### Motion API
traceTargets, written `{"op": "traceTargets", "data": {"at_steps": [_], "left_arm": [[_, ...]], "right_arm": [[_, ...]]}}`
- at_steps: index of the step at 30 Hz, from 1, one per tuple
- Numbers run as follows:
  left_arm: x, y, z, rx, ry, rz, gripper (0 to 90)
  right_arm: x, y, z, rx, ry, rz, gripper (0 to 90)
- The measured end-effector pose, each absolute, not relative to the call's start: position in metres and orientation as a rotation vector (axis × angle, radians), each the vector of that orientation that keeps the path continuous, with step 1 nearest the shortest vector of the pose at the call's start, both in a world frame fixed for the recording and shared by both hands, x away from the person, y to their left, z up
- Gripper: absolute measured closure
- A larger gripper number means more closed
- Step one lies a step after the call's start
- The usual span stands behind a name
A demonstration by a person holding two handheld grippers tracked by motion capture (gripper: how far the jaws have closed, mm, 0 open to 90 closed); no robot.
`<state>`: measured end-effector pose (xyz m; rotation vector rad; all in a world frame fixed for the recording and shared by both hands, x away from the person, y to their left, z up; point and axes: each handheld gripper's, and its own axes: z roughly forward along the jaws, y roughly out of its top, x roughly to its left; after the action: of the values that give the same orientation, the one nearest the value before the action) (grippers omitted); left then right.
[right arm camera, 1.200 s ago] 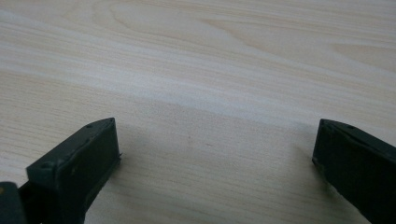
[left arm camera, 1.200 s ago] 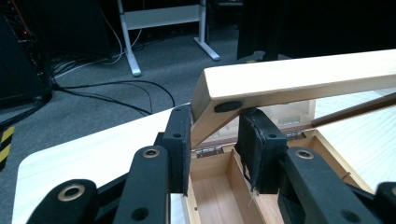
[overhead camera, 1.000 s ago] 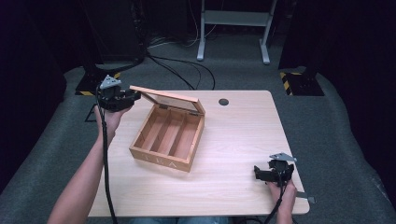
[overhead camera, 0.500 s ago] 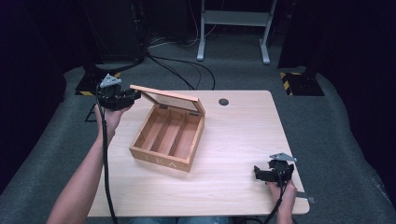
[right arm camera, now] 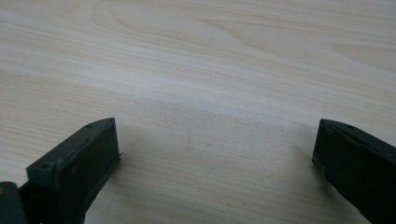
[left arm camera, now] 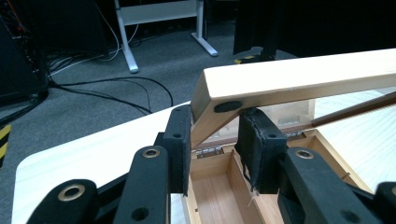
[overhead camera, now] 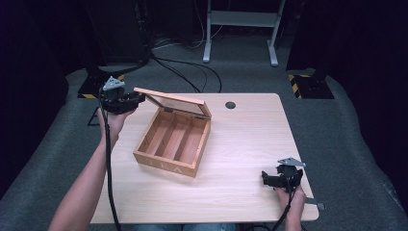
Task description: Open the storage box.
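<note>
The pale wood counter (overhead camera: 240, 144) stood on grey carpet (overhead camera: 346, 125) in a dark room — left gripper (left arm camera: 215, 140) fingers clamped the box (overhead camera: 173, 144) lid (left arm camera: 299, 79), right gripper (right arm camera: 215, 158) fingers wide.

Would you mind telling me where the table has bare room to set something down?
Free: the stretch between the tea box and the right gripper, and the near edge below the box. Crowded: the far-left corner, where the left gripper holds the lid.

Left tongs (overhead camera: 137, 98): black body, grey three-cornered plate on top, black cable trailed down along forearm. Brass-ringed screw holes seen on jaw links; worn black pads (left arm camera: 256, 149), edge frayed. Right tongs (overhead camera: 265, 179): same black build, grey plate, cable. Forearms bare, no sleeves seen.
</note>
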<state>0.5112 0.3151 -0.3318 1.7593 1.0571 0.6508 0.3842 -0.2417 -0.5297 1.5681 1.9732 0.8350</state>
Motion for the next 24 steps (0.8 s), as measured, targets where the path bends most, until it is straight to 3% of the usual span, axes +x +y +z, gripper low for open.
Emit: {"op": "traceTargets", "data": {"at_steps": [24], "left_arm": [[0.5111, 0.3156, -0.3316, 1.769, 1.05, 0.651, 65.0]], "right_arm": [[0.3842, -0.2418, -0.5297, 1.568, 1.973, 0.835, 0.0]]}}
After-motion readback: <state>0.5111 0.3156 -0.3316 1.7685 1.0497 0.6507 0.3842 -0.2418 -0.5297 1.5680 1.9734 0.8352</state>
